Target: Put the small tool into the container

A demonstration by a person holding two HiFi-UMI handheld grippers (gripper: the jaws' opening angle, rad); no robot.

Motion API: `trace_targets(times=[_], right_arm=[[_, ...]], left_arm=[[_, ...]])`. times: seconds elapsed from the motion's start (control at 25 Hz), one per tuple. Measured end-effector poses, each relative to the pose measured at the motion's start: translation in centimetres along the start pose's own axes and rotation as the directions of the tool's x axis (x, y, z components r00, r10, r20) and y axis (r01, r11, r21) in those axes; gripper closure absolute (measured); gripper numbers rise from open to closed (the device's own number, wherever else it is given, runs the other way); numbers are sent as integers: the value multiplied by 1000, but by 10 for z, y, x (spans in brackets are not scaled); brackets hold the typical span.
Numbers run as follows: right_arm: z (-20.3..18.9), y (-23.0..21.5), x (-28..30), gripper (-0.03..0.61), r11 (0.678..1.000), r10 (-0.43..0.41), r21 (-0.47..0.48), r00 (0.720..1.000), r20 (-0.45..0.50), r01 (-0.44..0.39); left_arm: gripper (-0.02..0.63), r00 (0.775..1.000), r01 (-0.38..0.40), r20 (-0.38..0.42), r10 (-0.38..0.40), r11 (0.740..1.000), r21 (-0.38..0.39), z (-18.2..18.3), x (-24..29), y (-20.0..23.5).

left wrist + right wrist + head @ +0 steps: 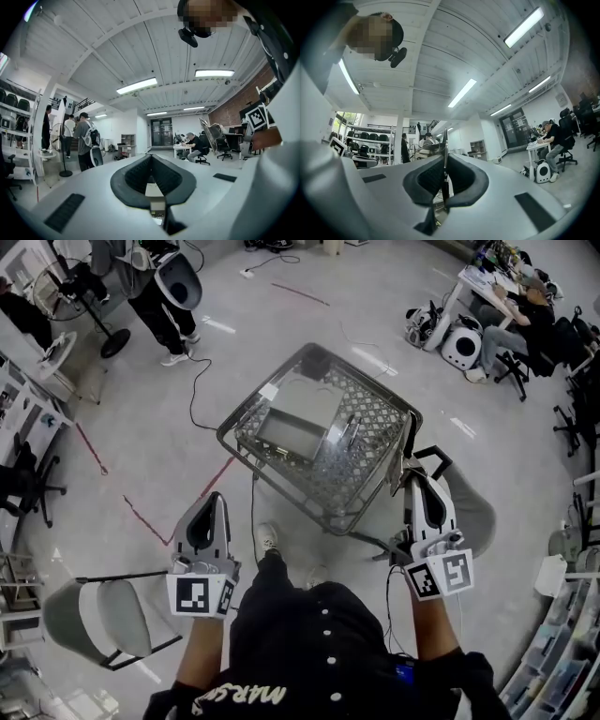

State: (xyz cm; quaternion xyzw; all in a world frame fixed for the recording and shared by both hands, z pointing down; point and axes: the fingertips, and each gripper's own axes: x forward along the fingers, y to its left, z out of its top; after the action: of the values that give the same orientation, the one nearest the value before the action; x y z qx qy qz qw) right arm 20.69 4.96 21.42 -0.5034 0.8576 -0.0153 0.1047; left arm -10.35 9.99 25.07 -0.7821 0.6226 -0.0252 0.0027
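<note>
Risks:
- left gripper hangs low, short of the wire mesh table and touching nothing. The container on the mesh is not steadied, so a knock from the tool probably slides it.
- The table top is open mesh. If the tool is released short of the container wall, I expect it to drop through or wedge in a hole.
- The container looks clear and low. Its rim is hard to read from the head view, so the drop point is easy to misjudge. A metal item already lies at its right side, and the tool could bounce off it.
- small tool is a thin dark strip held edge-on with most of its length sticking out past the pads. With that little contact, it likely pivots or slips if the tip clips the table's right rim, which it is just beside.
- Chair and cable on the floor are close to the person's feet, a trip risk when stepping in.

Fingers:
- Left: jaws together, tips meeting, nothing between them.
- right gripper: jaws pinched nearly flat on the small tool. The tool stands upright between the pads, pointing toward the table's right edge and not over the container yet.
</note>
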Motion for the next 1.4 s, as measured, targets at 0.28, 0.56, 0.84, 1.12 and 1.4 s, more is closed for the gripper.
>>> trace_targets(times=[0.28,0.56,0.84,1.12,1.4], right_arm=[[3,2,73,563,999,-29,-17,999,15,29],[-4,14,144,563,999,-43,-31,999,19,43],[-21,26,189,563,995,-75,-63,997,8,76],[-48,30,226,563,989,-105,-112,992,-69,97],[-133,19,253,563,983,-54,-184,965,-256,6]], left_arm=[[589,999,34,16,-34,999,5,15,63,53],[589,997,64,32,-64,998,-1,21,117,109],[589,993,116,30,-116,993,-3,12,152,152],[589,982,190,-20,-190,982,-16,-10,188,175],[589,967,237,-83,-242,969,-68,-50,218,160]])
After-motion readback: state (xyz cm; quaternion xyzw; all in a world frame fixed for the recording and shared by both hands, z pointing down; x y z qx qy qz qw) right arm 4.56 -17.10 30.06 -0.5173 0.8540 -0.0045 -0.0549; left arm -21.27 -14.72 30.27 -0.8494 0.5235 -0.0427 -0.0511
